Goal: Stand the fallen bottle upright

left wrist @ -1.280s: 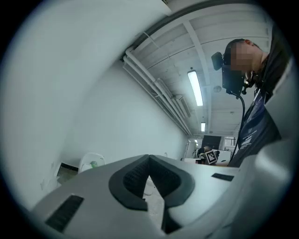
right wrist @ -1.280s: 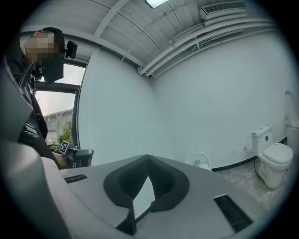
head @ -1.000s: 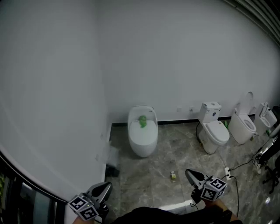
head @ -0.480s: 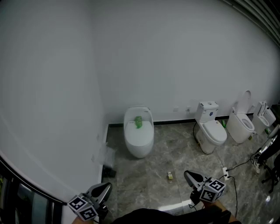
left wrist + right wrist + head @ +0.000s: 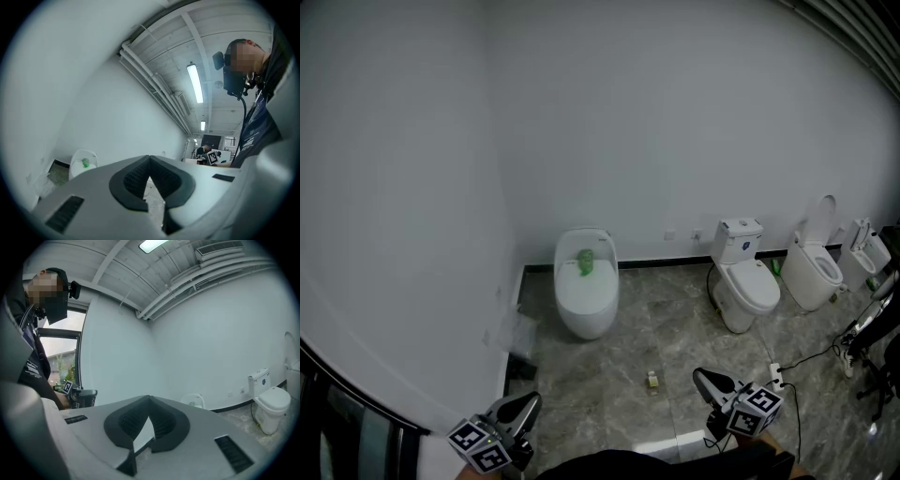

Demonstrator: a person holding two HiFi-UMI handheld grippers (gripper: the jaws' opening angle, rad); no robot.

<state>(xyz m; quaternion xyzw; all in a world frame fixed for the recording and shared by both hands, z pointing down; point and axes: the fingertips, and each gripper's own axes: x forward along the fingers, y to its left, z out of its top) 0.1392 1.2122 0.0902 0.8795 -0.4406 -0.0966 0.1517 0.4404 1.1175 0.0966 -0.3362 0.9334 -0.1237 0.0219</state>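
A green bottle [image 5: 585, 261] rests on the closed lid of a white oval toilet [image 5: 586, 298] against the far wall; from here I cannot tell how it lies. It shows as a small green spot [image 5: 85, 162] in the left gripper view. My left gripper [image 5: 529, 401] is at the bottom left of the head view, far from the toilet. Its jaws [image 5: 150, 157] are shut with nothing in them. My right gripper [image 5: 701, 377] is at the bottom right, also shut and empty [image 5: 149, 398].
A small yellowish object [image 5: 652, 380] lies on the grey marble floor. Two more white toilets [image 5: 742, 284] [image 5: 814, 270] stand along the wall to the right. Cables and a power strip [image 5: 774, 373] lie at the right. Crumpled plastic [image 5: 517, 333] sits by the left wall.
The toilets and the floor object have slid leftward in the head view. Both grippers keep their places at the bottom of the view, still shut.
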